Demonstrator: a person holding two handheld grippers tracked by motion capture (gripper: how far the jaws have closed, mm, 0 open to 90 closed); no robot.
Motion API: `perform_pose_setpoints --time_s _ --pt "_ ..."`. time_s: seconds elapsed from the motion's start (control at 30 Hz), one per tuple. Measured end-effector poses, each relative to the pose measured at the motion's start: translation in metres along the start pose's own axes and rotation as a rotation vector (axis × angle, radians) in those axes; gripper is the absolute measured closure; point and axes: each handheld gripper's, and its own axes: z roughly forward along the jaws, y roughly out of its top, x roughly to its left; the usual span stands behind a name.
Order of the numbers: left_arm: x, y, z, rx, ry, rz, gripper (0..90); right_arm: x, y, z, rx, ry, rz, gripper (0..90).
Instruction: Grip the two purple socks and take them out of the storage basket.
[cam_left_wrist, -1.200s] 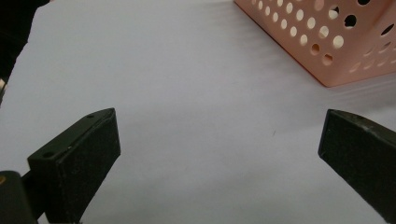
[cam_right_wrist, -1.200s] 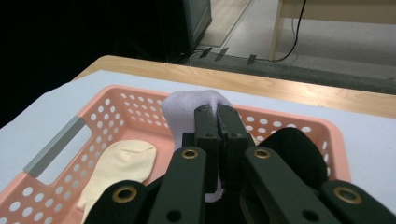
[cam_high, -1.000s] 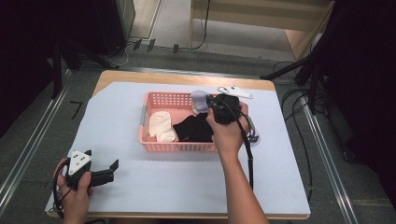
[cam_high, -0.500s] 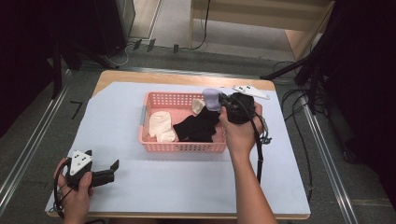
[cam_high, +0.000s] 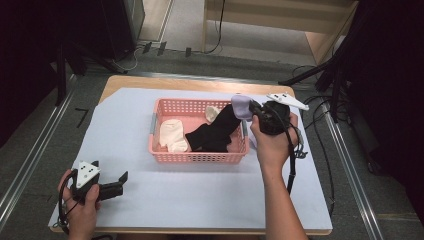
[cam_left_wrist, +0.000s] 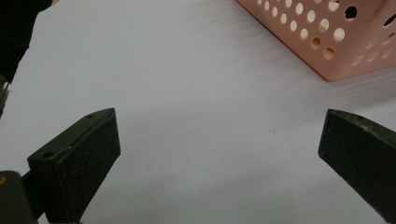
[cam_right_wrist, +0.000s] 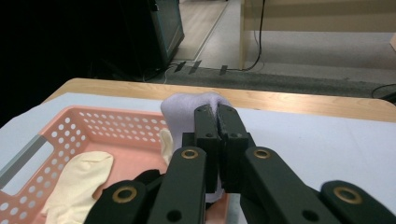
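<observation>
High view shows my right gripper clenched on the lavender sock, lifted over the basket; my left gripper gapes idle. White and black socks remain inside.

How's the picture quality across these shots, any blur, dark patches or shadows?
High view: table evenly lit, surroundings nearly black. Left gripper view: the fingers and pink basket look soft; faint shadow under the fingers. Right gripper view: lilac sock and fingers sharp, left background dark.
</observation>
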Motion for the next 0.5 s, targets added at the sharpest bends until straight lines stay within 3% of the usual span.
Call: perform_pose_setpoints --time_s 0.5 --pt "-0.001 0.0 0.0 0.002 0.006 0.004 0.0 -0.039 -0.014 -0.012 0.013 -0.057 0.027 88.7"
